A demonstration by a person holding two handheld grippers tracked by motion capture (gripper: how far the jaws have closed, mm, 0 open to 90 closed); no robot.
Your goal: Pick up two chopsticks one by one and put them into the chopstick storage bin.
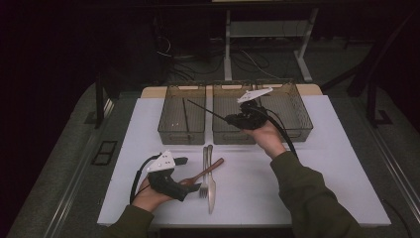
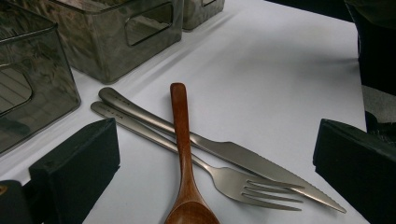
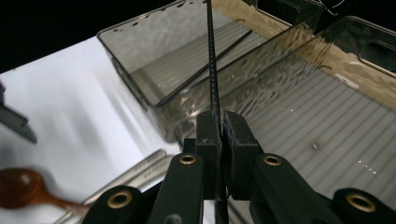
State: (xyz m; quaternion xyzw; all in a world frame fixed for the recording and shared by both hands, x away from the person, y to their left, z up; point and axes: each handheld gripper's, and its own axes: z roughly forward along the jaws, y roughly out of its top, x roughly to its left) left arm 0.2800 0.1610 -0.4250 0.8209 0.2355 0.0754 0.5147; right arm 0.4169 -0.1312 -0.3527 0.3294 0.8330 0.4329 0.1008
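My right gripper [image 1: 231, 119] [image 3: 221, 123] is shut on a thin black chopstick [image 1: 208, 110] [image 3: 211, 70]. It hovers over the middle bin [image 1: 230, 137], and the stick points left toward the left bin [image 1: 181, 136]. Inside that left bin lies another black chopstick [image 1: 184, 113]. My left gripper [image 1: 190, 173] [image 2: 217, 128] rests open near the table's front, its jaws wide on either side of a wooden spoon [image 1: 208, 170] [image 2: 182, 140]. The spoon lies across a steel fork [image 1: 204, 171] [image 2: 243, 184] and knife [image 1: 211, 183] [image 2: 243, 156].
Three smoky see-through bins stand in a row at the back of the white table [image 1: 322, 168], the right bin [image 1: 302, 111] beside my right hand. A dark floor with cables and desk legs lies beyond the table.
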